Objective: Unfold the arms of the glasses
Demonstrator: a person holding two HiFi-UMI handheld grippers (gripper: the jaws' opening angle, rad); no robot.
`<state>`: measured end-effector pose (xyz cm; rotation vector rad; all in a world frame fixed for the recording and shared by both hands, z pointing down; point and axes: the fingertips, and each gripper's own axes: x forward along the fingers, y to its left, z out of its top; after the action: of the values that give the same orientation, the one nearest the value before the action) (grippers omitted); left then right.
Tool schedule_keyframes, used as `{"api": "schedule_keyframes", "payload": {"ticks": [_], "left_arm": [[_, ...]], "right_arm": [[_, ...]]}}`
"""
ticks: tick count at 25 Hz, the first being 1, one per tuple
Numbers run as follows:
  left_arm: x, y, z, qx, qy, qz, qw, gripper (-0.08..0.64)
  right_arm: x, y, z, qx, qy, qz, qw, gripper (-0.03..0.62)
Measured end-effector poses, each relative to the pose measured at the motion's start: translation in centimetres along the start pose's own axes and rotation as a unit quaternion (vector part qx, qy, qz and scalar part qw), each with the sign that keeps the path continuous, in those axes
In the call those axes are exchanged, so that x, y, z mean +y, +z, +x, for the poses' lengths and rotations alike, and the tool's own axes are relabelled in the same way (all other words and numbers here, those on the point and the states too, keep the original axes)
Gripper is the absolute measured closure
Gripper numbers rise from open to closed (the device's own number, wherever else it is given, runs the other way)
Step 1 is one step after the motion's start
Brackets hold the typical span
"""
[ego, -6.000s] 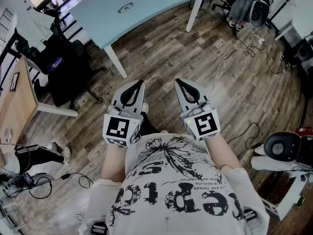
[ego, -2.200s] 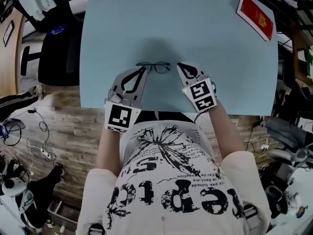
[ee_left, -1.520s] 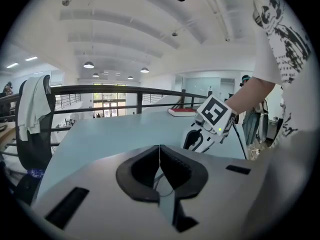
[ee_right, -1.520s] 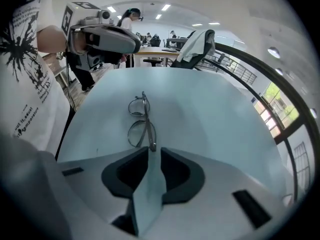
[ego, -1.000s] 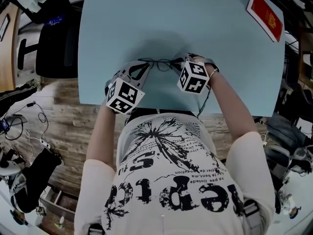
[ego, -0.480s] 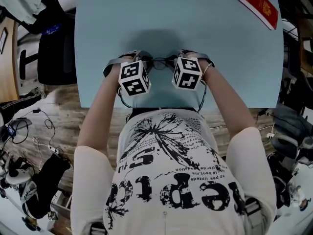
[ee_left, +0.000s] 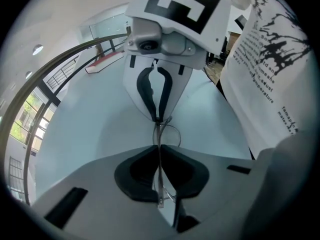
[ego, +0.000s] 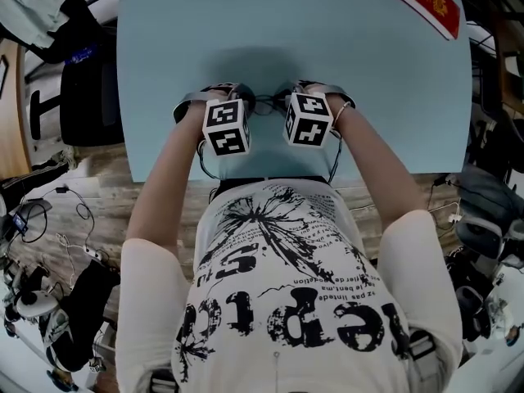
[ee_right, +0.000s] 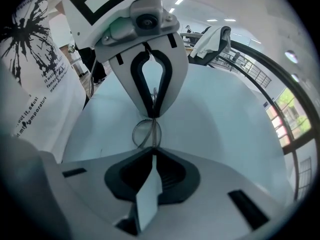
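Far half of the table [ego: 270,23]: bare surface, open to passage from either side. The only obstacle there is a red booklet [ego: 426,0] lying flat at the far right corner.

Near edge: the left tool [ego: 243,101], jaws closing with the glasses [ego: 266,103] between them, faces the right tool [ego: 288,101] tip to tip. The glasses fill the gap between the tools. The table outside each tool is bare. The person's torso [ego: 278,260] blocks the near side. A black chair [ego: 82,97] stands beside the left edge.

A red book [ego: 426,2] lies at the pale blue table's [ego: 246,39] corner.
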<state>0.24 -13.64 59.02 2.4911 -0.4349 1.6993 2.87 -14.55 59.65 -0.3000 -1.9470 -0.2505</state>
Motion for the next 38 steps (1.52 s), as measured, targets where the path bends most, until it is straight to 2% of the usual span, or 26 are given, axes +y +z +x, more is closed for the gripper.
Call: {"api": "schedule_keyframes", "payload": {"ticks": [4,10,17,34,38], "left_arm": [[0.0,0.3,-0.1,-0.006,0.003,0.008,0.9999,0.528],[0.2,1.1,-0.8,-0.042,0.016,-0.011,0.9989,0.526],[0.3,1.3,-2.4,-0.066,0.040,-0.032,0.9965,0.528],[-0.3,-2.6,-7.2,-0.091,0.098,-0.072,0.9884,0.529],[-1.0,-3.4,-7.0,-0.097,0.099,-0.083,0.9869,0.529]], "right_arm": [[0.2,-0.3,-0.1,-0.002,0.002,0.011,1.000,0.555],[0.2,-0.8,-0.5,-0.001,-0.003,0.023,1.000,0.555],[0.6,-1.4,-0.6,0.020,-0.007,0.025,0.999,0.555],[1.7,-1.6,-0.5,0.040,-0.023,0.021,0.999,0.555],[1.9,-1.9,-0.6,0.045,-0.026,0.018,0.998,0.555]]}}
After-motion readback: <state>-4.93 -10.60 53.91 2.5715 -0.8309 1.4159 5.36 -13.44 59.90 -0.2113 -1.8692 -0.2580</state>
